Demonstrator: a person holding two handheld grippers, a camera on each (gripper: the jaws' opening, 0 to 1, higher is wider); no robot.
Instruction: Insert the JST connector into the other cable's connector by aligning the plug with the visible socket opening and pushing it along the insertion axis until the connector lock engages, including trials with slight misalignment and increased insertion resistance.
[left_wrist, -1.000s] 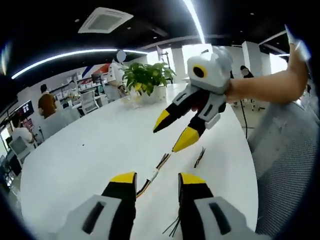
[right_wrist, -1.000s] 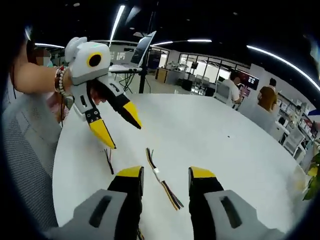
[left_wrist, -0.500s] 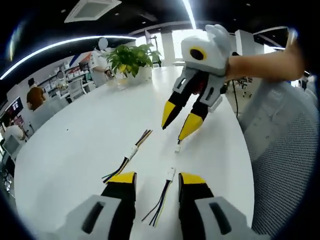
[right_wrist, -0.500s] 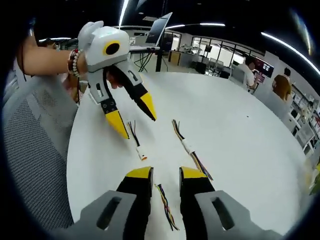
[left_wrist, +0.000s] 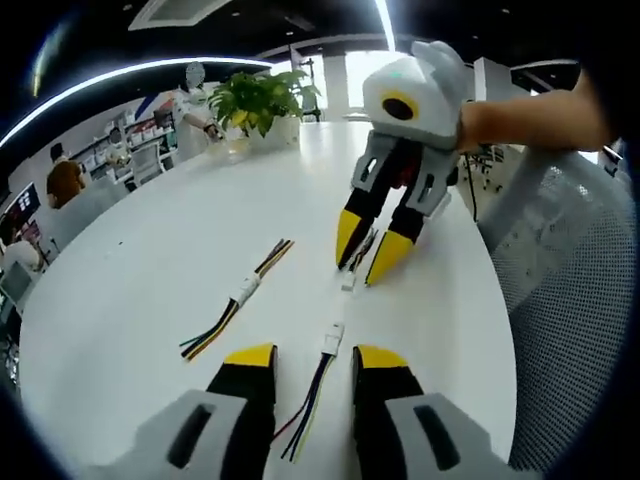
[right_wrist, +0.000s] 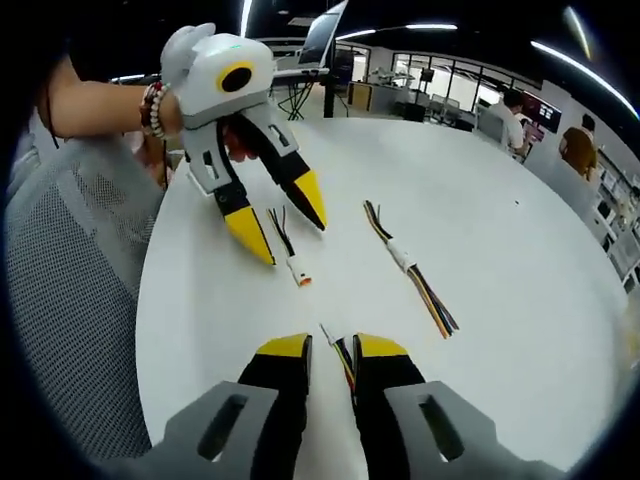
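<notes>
In the left gripper view, the left gripper (left_wrist: 311, 358) hangs low over the white bench (left_wrist: 150, 280), jaws narrowly parted astride a cable with a white connector (left_wrist: 332, 338), not clamping it. Just beyond, the right gripper (left_wrist: 368, 252) points down with jaws narrowly apart around a second short cable (left_wrist: 349, 276), near the bench edge beside a mesh chair (left_wrist: 570, 300). A third, joined cable (left_wrist: 237, 297) lies apart toward the bench middle. A potted plant (left_wrist: 257, 100) stands at the far edge.

White-shelled grippers w/ yellow-ringed black lens, black jaws, yellow tips: left gripper (right_wrist: 285, 222), right gripper (left_wrist: 368, 250). Beaded bracelet (right_wrist: 150, 108) behind left gripper.
</notes>
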